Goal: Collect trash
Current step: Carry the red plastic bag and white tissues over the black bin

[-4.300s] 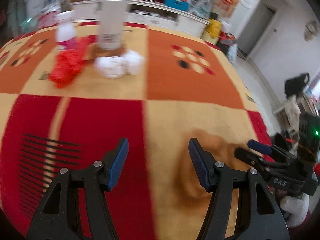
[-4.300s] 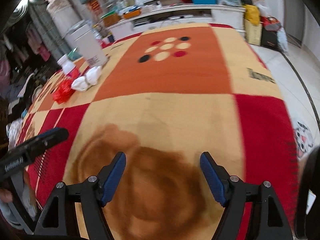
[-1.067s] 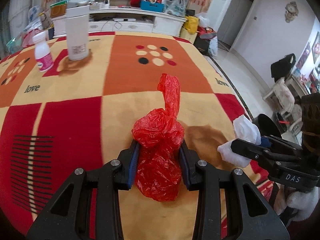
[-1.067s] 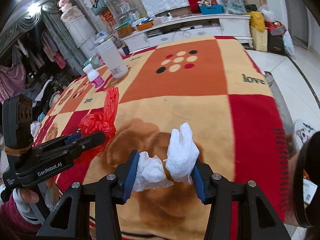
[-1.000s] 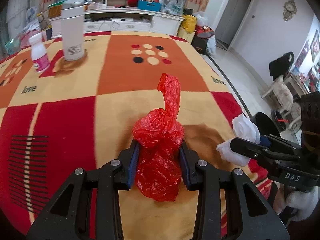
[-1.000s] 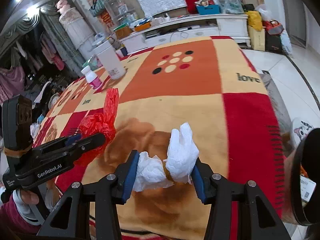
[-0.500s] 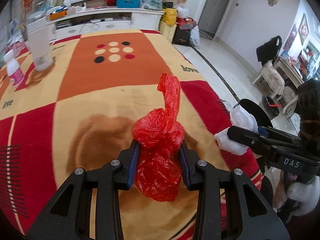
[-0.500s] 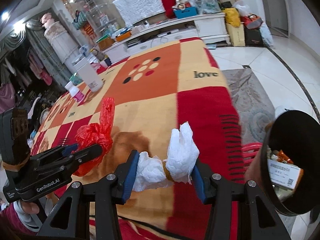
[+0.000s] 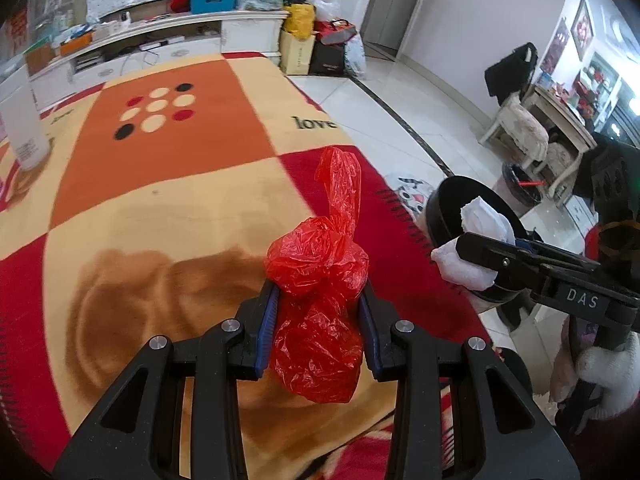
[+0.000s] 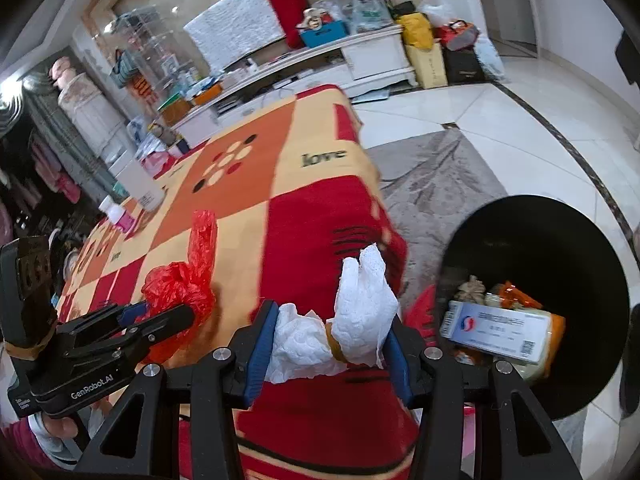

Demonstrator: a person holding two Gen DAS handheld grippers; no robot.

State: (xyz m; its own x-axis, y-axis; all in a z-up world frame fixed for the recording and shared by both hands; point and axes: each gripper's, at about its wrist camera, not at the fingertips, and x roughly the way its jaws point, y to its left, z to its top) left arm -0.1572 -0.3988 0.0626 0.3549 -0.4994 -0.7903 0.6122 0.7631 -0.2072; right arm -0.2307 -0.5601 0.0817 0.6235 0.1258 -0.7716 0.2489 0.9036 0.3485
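My left gripper [image 9: 318,312] is shut on a crumpled red plastic bag [image 9: 320,280], whose twisted tail sticks up above the blue pads. My right gripper [image 10: 326,344] is shut on a wad of white tissue paper [image 10: 352,320]. Both hang over the near right corner of the blanket-covered table [image 9: 168,184]. The black trash bin [image 10: 536,264] stands on the floor just right of the tissue, with packets and wrappers inside. In the left wrist view the right gripper [image 9: 470,258] holds the white tissue [image 9: 476,240] in front of the bin's rim [image 9: 448,188]. The red bag [image 10: 180,280] shows at the left of the right wrist view.
A tall white canister [image 9: 20,128] and a small pink-labelled bottle [image 10: 118,212] stand at the table's far side. A white cabinet [image 9: 160,44] with clutter runs behind. A grey mat [image 10: 432,176] and tiled floor lie to the right, with a chair [image 9: 520,128] beyond.
Both grippers have swung to the right with their loads, from over the table's middle to its right corner. The black bin has come fully into the right wrist view.
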